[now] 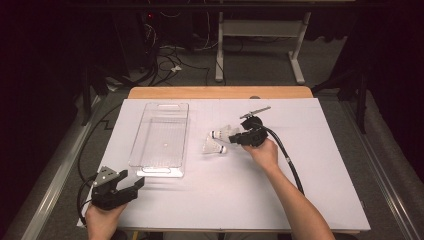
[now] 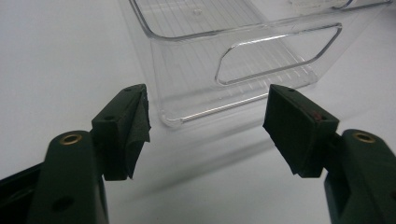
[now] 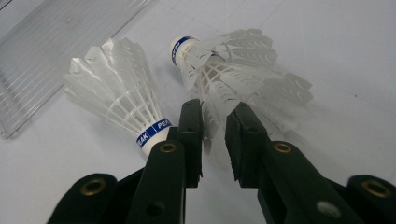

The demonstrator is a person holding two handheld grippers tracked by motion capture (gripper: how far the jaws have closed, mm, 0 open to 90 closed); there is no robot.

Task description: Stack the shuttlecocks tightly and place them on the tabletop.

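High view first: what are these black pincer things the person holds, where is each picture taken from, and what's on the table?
A person holds a hand-operated black two-jaw gripper in each hand. The high view looks down on the white table; the other two pictures come from cameras riding on the grippers. On the table lie a clear rectangular plastic bin and two white feathered shuttlecocks with blue bands. The left gripper is open and empty near the bin. The right gripper has one shuttlecock's feathers between its slightly parted jaws, not visibly squeezed.
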